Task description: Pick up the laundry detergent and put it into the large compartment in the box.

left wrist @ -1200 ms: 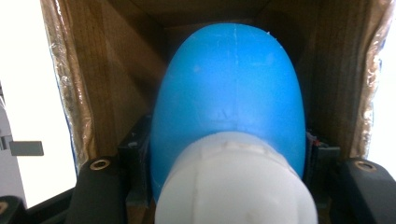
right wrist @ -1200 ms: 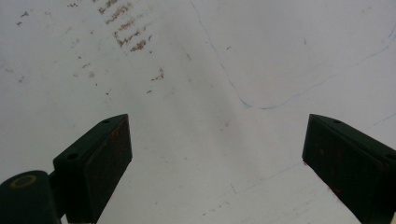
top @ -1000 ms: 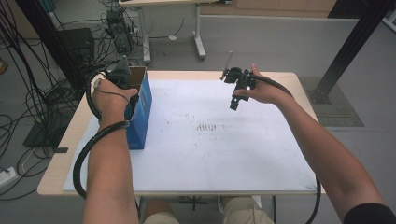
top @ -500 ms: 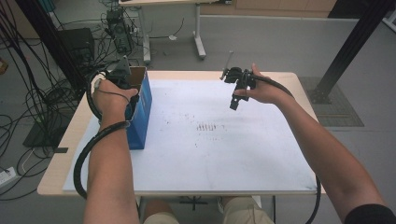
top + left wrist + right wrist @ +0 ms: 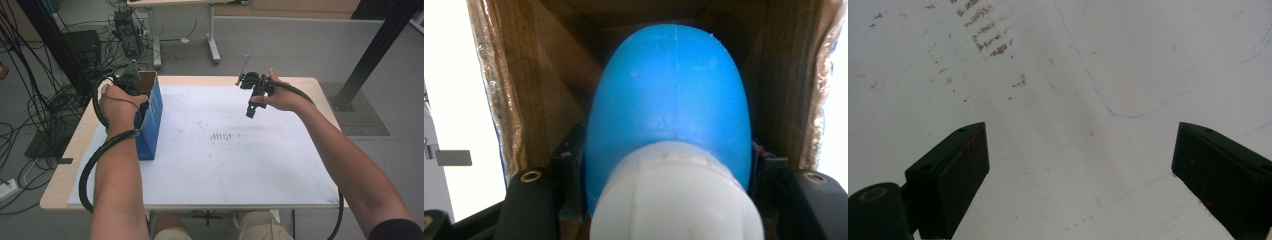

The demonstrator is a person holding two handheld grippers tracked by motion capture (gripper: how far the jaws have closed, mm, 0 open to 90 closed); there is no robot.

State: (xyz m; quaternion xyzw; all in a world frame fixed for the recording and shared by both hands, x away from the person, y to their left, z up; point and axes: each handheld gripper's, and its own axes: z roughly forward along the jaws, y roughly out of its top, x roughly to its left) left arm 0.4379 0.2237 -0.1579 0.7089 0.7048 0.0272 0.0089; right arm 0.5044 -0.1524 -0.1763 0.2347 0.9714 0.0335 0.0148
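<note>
A blue bottle [image 5: 669, 100] with a white cap [image 5: 676, 195] sits between the jaws of my left gripper [image 5: 668, 165], whose pads press its sides. The bottle is down inside a cardboard box [image 5: 539, 85]. In the high view this box [image 5: 150, 117] is blue outside and stands at the table's left side, with my left gripper [image 5: 131, 82] reaching into its open top. My right gripper [image 5: 251, 107] hovers over the far middle of the white table top [image 5: 225, 170], pointing down. In the right gripper view its jaws [image 5: 1078, 150] stand wide apart with nothing between them.
Dark scuff marks [image 5: 222, 135] sit near the table's centre. Thin blue pen lines [image 5: 1113, 112] cross the surface under the right gripper. Cables and equipment [image 5: 125, 35] lie on the floor at the far left, and a black post [image 5: 375, 50] stands at the far right.
</note>
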